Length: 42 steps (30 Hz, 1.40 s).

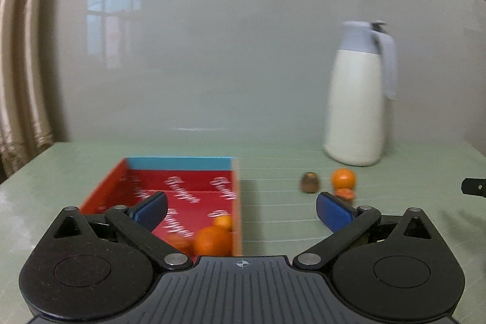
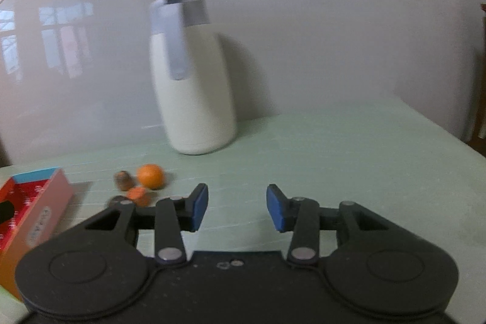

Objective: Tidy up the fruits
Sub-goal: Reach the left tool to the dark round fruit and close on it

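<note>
So far, done: a few round orange fruits are lying in the red cardboard box.
Left: an orange fruit, a brown fruit and smaller pieces are waiting on the green table.
Jaws: left gripper is gaping wide, right gripper narrower, both empty.

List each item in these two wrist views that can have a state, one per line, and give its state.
Red cardboard box with blue end: open-topped, holding orange fruits.
Round orange fruits in box: lying at the near right corner.
Round orange fruit on table: loose, outside the box.
Brown oval fruit: loose beside it.
White jug with grey lid: upright, lid shut.
Left tongs: open, empty.
Right tongs: open, empty.
</note>
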Each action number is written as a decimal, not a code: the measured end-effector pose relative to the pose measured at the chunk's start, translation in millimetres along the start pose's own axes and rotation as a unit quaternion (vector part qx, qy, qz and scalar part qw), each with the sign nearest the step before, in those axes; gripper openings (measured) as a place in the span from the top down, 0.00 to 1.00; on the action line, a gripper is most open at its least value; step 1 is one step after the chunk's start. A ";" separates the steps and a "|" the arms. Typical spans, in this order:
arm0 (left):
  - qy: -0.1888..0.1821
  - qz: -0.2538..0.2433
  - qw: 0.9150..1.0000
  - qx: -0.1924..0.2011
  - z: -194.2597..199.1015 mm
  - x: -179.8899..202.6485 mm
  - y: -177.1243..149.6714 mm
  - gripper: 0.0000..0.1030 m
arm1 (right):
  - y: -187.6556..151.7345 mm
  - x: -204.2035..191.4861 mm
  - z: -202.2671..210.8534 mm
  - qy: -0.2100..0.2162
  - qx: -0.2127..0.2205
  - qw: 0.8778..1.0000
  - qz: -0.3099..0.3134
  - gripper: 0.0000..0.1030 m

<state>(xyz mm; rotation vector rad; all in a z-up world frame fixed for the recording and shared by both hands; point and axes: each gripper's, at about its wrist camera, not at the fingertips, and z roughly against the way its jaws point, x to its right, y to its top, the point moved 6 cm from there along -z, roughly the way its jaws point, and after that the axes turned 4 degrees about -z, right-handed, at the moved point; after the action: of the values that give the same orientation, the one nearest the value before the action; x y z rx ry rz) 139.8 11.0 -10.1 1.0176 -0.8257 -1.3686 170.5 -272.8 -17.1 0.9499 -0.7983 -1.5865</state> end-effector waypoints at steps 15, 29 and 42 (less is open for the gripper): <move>-0.058 -0.027 0.997 -0.042 -52.0 90.4 -6.6 0.01 | -0.7 82.1 -13.6 -0.074 0.002 0.997 -0.026 0.58; -0.062 -0.007 0.993 -0.101 -106.4 110.0 -19.3 0.28 | 0.4 116.5 -21.4 -0.100 -0.001 0.994 -0.042 0.55; -0.061 -0.008 0.992 -0.108 -106.5 113.1 -19.7 0.59 | 4.7 120.3 -21.9 -0.104 0.004 0.994 -0.043 0.50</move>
<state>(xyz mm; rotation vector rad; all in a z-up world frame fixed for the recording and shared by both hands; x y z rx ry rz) 237.8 -90.0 -78.8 0.7799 -0.7410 -1.5098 178.7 -392.0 -43.8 0.8423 -0.9182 -1.7789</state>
